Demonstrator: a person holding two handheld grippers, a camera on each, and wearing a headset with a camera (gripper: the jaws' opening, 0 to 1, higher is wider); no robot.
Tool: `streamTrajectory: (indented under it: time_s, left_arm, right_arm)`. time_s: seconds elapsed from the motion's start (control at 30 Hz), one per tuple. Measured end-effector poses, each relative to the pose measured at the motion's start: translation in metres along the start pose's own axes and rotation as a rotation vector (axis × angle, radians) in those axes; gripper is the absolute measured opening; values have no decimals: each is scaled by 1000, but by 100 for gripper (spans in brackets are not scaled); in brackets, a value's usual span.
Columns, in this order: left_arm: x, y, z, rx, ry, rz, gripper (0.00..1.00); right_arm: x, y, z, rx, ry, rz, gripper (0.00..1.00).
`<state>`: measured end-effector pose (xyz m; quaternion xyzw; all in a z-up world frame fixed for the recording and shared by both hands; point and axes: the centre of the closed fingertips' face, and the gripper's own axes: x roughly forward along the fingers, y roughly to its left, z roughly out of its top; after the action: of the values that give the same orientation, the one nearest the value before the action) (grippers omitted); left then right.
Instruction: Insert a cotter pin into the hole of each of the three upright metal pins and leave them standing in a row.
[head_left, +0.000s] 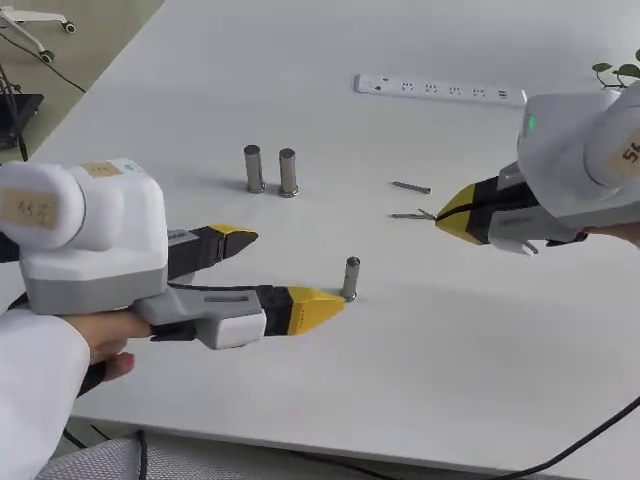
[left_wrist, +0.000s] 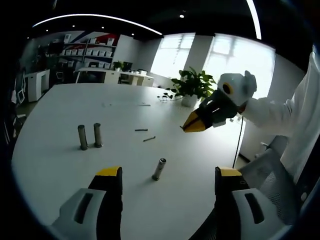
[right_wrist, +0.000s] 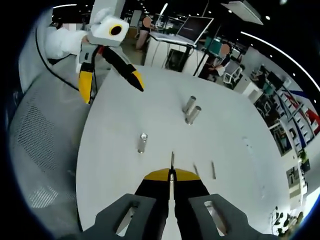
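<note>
Table (head_left: 480, 350): white; it is carrying everything.
Left gripper (head_left: 298, 268): its jaws are gaping wide apart, holding nothing; it is hovering just beside the lone metal pin (head_left: 351, 278).
Right gripper (head_left: 445, 217): its jaws are pinching a cotter pin (right_wrist: 172, 161).
Metal pins: the pair of metal pins (head_left: 254, 168) is standing side by side; the lone one is standing nearer.
Loose cotter pins (head_left: 411, 187): two are lying flat near the right gripper.
</note>
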<state>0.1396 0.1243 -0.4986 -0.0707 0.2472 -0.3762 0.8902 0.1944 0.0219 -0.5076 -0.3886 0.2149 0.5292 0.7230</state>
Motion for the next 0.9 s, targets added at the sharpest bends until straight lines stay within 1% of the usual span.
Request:
streamTrajectory:
  time_s: [0.03, 0.07, 0.1, 0.13, 0.17, 0.23, 0.27, 0.3, 0.37, 0.4, 0.47, 0.5, 0.53, 0.57, 0.6, 0.63, 0.67, 0.8, 0.9]
  left_arm:
    - [1, -1, 2, 3, -3, -4, 74]
    - [3, -1, 5, 6, -15, -3, 74]
    - [5, -2, 8, 9, -28, -4, 74]
    - [6, -2, 10, 3, -36, -11, 73]
    - [8, -4, 12, -14, -38, -21, 73]
    - [12, -5, 15, -28, -47, -31, 71]
    - [13, -5, 16, -31, -47, -37, 69]
    - [14, -6, 17, -38, -48, -43, 67]
    - [18, -13, 20, -64, -47, -82, 61]
    - [18, -14, 20, -66, -48, -86, 59]
    - [21, -18, 25, -43, -65, -104, 55]
    - [23, -22, 26, -41, -60, -121, 54]
    - [24, -24, 26, -41, -57, -131, 51]
    - [26, -26, 27, -42, -55, -138, 48]
    - [29, -28, 26, -40, -47, -148, 45]
    - [30, -29, 26, -38, -39, -156, 41]
    - [33, -31, 25, -38, -30, -162, 38]
    - [42, -37, 22, -51, 4, -194, 29]
    - [47, -41, 18, -62, 36, -212, 18]
  right_arm:
    - [-1, 3, 2, -2, -5, -4, 0]
    - [-2, 6, 5, -9, -19, -16, 0]
    - [-1, 3, 6, -20, -35, -31, 0]
    - [-1, 5, 10, -46, -52, -50, 0]
    - [-2, 10, 10, -48, -53, -51, 0]
    - [-4, 16, 16, -76, -80, -63, 0]
    - [-5, 20, 18, -62, -83, -65, 0]
    - [-4, 20, 19, -59, -88, -65, 0]
    - [-5, 25, 23, -71, -101, -72, 0]
    - [-5, 28, 25, -76, -105, -75, 0]
    - [-6, 32, 27, -69, -110, -76, 0]
    - [-6, 34, 29, -69, -117, -80, 0]
    - [-6, 35, 30, -84, -122, -80, 0]
    - [-6, 35, 31, -113, -122, -98, 0]
    - [-5, 35, 31, -139, -121, -104, 0]
    - [-4, 39, 29, -116, -117, -92, 0]
    - [-4, 39, 30, -105, -122, -94, 0]
    - [-5, 42, 30, -98, -130, -102, 0]
    - [-7, 43, 32, -83, -137, -106, 0]
